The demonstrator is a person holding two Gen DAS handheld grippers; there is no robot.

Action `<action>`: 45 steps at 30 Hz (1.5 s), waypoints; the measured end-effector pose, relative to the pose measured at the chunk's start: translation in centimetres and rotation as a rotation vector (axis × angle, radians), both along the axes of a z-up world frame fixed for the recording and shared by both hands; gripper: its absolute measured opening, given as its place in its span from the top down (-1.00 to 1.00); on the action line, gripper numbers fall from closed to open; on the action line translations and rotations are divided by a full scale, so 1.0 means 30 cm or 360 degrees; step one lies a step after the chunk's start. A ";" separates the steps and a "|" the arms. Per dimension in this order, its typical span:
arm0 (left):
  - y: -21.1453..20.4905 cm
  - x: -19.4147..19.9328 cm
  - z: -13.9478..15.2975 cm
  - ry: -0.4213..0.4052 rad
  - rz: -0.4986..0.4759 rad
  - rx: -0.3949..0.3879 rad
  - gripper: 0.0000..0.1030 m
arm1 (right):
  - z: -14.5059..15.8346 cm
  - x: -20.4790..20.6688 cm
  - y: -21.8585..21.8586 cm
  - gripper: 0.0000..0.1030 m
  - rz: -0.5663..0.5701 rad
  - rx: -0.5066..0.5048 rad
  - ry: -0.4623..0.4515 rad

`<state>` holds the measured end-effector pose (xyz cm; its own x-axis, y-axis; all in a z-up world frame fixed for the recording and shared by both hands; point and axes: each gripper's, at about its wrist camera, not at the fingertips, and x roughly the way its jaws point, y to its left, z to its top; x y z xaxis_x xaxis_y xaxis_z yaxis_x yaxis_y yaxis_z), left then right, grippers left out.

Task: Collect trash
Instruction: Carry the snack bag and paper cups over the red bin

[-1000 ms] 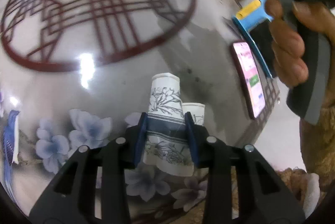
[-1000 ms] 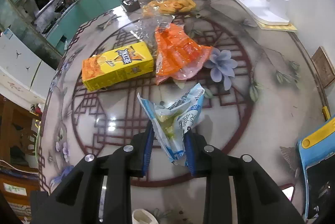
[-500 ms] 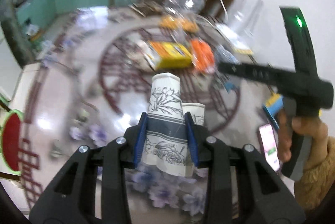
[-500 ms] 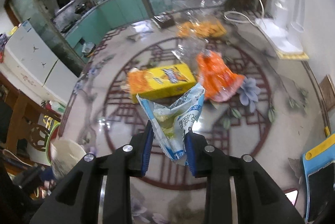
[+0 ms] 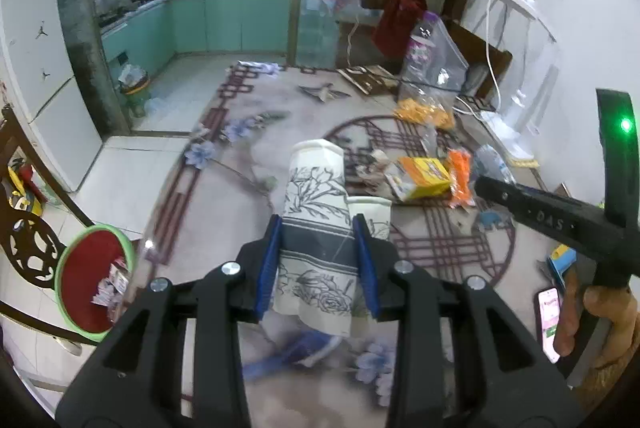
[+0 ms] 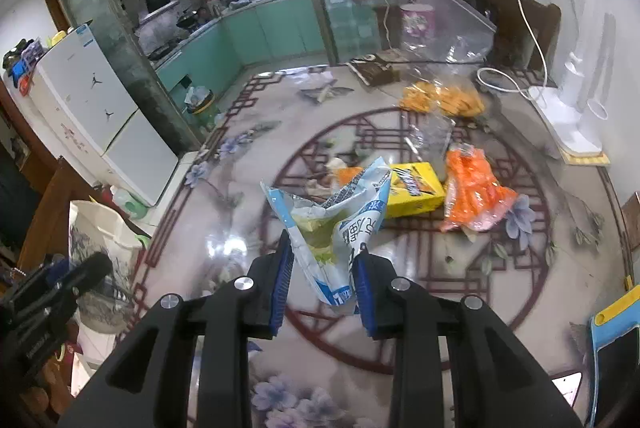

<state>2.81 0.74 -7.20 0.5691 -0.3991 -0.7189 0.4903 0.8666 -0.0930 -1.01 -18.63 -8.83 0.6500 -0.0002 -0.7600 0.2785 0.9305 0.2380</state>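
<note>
My left gripper [image 5: 318, 264] is shut on two flattened paper cups [image 5: 316, 228] with a grey flower print, held above the patterned table [image 5: 224, 212]. The right gripper [image 6: 322, 278] is shut on a crumpled blue and white snack wrapper [image 6: 340, 216], also lifted off the table. A yellow carton [image 6: 416, 190], an orange wrapper [image 6: 472, 192] and a clear bag of orange snacks [image 6: 440, 100] lie farther back on the table. A green-rimmed bin with a red liner [image 5: 90, 278] stands on the floor left of the table, with scraps inside. In the right wrist view the paper cups [image 6: 100, 240] show at the left edge.
A phone [image 5: 550, 320] and a blue device [image 6: 616, 320] lie at the table's right edge. A white appliance with a cord [image 6: 568, 120] sits at the back right. A dark wooden chair [image 5: 28, 244] stands beside the bin. A white fridge [image 6: 96, 116] stands left.
Both grippers have risen and tilted up, so more of the room shows. The left one swung leftward, bringing the bin into view. Both grips are unchanged.
</note>
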 end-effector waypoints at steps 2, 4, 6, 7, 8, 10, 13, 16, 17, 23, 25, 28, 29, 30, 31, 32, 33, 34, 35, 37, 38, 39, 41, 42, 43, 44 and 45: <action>0.033 0.020 0.015 -0.0025 0.0003 -0.0007 0.33 | 0.016 0.015 0.039 0.45 0.0001 -0.0013 -0.0017; 0.073 0.041 0.032 -0.0043 0.0002 -0.0017 0.33 | 0.032 0.029 0.076 0.45 0.0001 -0.0025 -0.0033; 0.110 0.060 0.043 -0.0052 0.0004 -0.0027 0.33 | 0.050 0.042 0.118 0.45 0.0003 -0.0041 -0.0047; 0.134 0.072 0.050 -0.0055 0.0005 -0.0033 0.33 | 0.057 0.048 0.139 0.45 0.0002 -0.0048 -0.0055; 0.157 0.085 0.057 -0.0059 0.0005 -0.0037 0.33 | 0.066 0.054 0.162 0.45 0.0002 -0.0057 -0.0064; 0.200 0.108 0.072 -0.0075 0.0005 -0.0044 0.33 | 0.086 0.071 0.215 0.45 0.0002 -0.0068 -0.0084; 0.260 0.141 0.094 -0.0101 0.0008 -0.0063 0.33 | 0.108 0.091 0.290 0.45 0.0008 -0.0090 -0.0104; 0.327 0.176 0.110 -0.0121 0.0012 -0.0081 0.33 | 0.123 0.111 0.359 0.45 0.0014 -0.0103 -0.0115; 0.348 0.188 0.113 -0.0124 0.0017 -0.0086 0.33 | 0.129 0.120 0.385 0.45 0.0017 -0.0109 -0.0120; 0.475 0.253 0.110 -0.0112 0.0064 -0.0106 0.33 | 0.146 0.162 0.510 0.45 0.0046 -0.0138 -0.0139; 0.522 0.268 0.110 -0.0113 0.0087 -0.0109 0.33 | 0.146 0.184 0.561 0.45 0.0068 -0.0138 -0.0141; 0.587 0.288 0.108 -0.0117 0.0127 -0.0105 0.33 | 0.144 0.216 0.636 0.45 0.0113 -0.0133 -0.0142; 0.606 0.296 0.105 -0.0115 0.0143 -0.0101 0.33 | 0.143 0.230 0.665 0.45 0.0135 -0.0131 -0.0142; 0.631 0.303 0.101 -0.0111 0.0161 -0.0099 0.33 | 0.141 0.237 0.683 0.45 0.0150 -0.0129 -0.0142; 0.658 0.309 0.096 -0.0107 0.0183 -0.0097 0.33 | 0.138 0.250 0.711 0.45 0.0175 -0.0124 -0.0143; 0.678 0.314 0.094 -0.0106 0.0201 -0.0094 0.33 | 0.136 0.257 0.730 0.45 0.0193 -0.0121 -0.0144; 0.706 0.318 0.089 -0.0103 0.0225 -0.0090 0.33 | 0.131 0.270 0.759 0.45 0.0222 -0.0117 -0.0145; 0.733 0.322 0.086 -0.0100 0.0249 -0.0088 0.33 | 0.127 0.283 0.786 0.45 0.0250 -0.0112 -0.0144; 0.756 0.323 0.083 -0.0098 0.0272 -0.0086 0.33 | 0.126 0.290 0.804 0.45 0.0269 -0.0109 -0.0144; 0.798 0.330 0.081 -0.0097 0.0308 -0.0082 0.33 | 0.120 0.315 0.854 0.45 0.0320 -0.0102 -0.0141; 0.824 0.335 0.080 -0.0097 0.0332 -0.0079 0.33 | 0.117 0.329 0.883 0.45 0.0348 -0.0100 -0.0139; 0.841 0.338 0.079 -0.0095 0.0351 -0.0078 0.33 | 0.117 0.336 0.902 0.45 0.0367 -0.0099 -0.0139; 0.885 0.345 0.076 -0.0095 0.0394 -0.0076 0.33 | 0.115 0.356 0.948 0.45 0.0413 -0.0098 -0.0136; 0.899 0.347 0.074 -0.0095 0.0410 -0.0074 0.33 | 0.115 0.362 0.962 0.45 0.0426 -0.0099 -0.0137; 0.920 0.351 0.071 -0.0094 0.0432 -0.0071 0.33 | 0.115 0.372 0.985 0.45 0.0450 -0.0101 -0.0137; 0.936 0.355 0.067 -0.0093 0.0449 -0.0065 0.33 | 0.114 0.380 1.004 0.45 0.0471 -0.0103 -0.0137; 0.947 0.362 0.063 -0.0089 0.0463 -0.0060 0.33 | 0.112 0.385 1.014 0.45 0.0485 -0.0103 -0.0138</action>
<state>13.66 29.16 -5.30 0.7017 -0.2391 -0.6711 0.2269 0.9680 -0.1076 10.53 11.80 -5.48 0.6897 0.1579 -0.7066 -0.0341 0.9819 0.1861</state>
